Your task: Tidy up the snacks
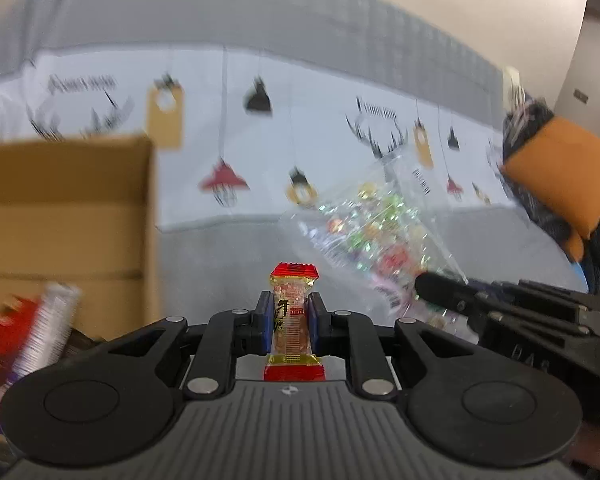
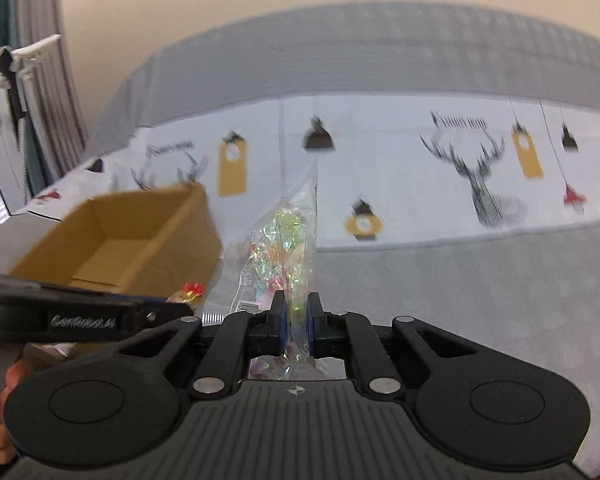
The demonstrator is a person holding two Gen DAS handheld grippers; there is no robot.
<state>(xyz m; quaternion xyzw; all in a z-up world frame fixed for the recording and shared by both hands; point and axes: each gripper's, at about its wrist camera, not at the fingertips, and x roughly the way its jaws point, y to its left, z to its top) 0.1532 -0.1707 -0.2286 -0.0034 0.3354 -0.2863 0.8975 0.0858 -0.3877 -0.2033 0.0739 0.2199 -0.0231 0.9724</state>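
Grey sofa (image 1: 228,248) behind. Left gripper (image 1: 291,322) clamps candy (image 1: 292,312); right gripper (image 2: 296,320) clamps clear bag (image 2: 276,248). Best: hold bag mouth steady, drop candy in.

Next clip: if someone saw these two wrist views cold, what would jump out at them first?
Probably the red-and-gold wrapped candy pinched upright in the left gripper, dead centre of its view. Next, the clear bag of shiny sweets clamped in the right gripper, sticking up ahead of it. Behind and to the left sits an open cardboard box on the grey surface.
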